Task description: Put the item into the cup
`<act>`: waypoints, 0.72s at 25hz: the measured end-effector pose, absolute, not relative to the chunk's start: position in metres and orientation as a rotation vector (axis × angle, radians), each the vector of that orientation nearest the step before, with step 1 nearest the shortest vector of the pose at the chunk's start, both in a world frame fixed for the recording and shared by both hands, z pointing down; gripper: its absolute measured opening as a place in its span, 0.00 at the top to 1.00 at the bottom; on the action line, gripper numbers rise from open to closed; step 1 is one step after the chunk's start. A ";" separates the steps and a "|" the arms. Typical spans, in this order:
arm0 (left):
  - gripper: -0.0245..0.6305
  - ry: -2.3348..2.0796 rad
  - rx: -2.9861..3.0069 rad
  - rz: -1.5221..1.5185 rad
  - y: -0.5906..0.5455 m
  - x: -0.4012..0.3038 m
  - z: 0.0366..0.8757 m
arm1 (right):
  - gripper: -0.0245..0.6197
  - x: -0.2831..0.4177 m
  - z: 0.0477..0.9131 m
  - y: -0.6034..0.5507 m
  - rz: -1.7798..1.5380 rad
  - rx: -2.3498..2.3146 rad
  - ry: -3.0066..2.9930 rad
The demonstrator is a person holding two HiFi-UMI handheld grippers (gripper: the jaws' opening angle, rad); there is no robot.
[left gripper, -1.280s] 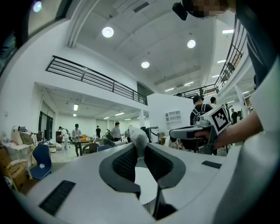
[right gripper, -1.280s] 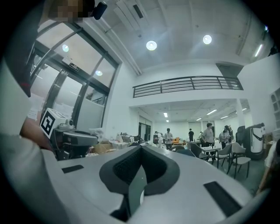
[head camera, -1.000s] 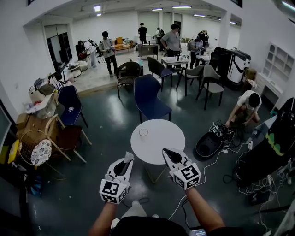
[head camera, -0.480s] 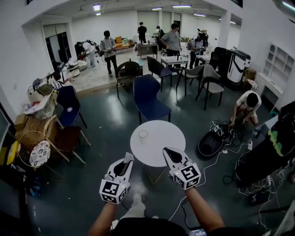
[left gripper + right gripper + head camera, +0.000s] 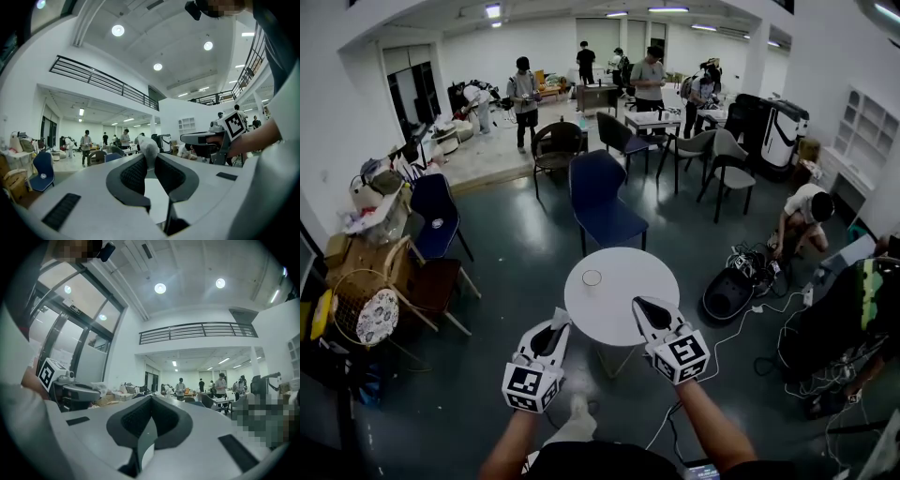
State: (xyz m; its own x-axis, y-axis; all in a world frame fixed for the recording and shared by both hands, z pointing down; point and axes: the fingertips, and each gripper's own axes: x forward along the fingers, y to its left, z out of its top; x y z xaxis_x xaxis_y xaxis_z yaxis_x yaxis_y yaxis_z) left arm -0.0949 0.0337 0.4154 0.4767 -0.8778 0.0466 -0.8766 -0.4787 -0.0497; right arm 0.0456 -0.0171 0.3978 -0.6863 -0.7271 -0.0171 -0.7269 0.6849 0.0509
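A small clear cup [image 5: 592, 278] stands on the left part of a round white table [image 5: 633, 300] just ahead of me. My left gripper [image 5: 561, 322] is held level short of the table's near left edge. It is shut on a small white crumpled item [image 5: 148, 148], which sticks out past the fingertips in the left gripper view. My right gripper [image 5: 640, 306] is over the table's near edge, to the right of the cup. In the right gripper view its jaws [image 5: 150, 401] meet with nothing between them. The cup appears in neither gripper view.
A blue chair [image 5: 602, 197] stands behind the table. A black bag [image 5: 728, 293] and cables lie on the floor to the right, where a person [image 5: 802, 217] crouches. A wicker chair [image 5: 366, 305] and clutter sit at the left. More chairs and standing people are farther back.
The table and cup have drawn slightly nearer as both grippers moved forward together. The left gripper's hold on the white item is unchanged, and the right gripper stays shut.
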 end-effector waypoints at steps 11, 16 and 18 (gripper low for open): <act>0.87 1.608 -2.687 -0.104 -0.019 -0.109 0.420 | 0.94 0.040 0.403 -0.066 -0.076 1.304 -2.869; 0.87 1.616 -2.686 -0.110 -0.047 -0.120 0.424 | 0.94 0.029 0.407 -0.095 -0.068 1.299 -2.870; 0.87 1.619 -2.689 -0.116 -0.057 -0.125 0.426 | 0.94 0.025 0.408 -0.106 -0.061 1.298 -2.871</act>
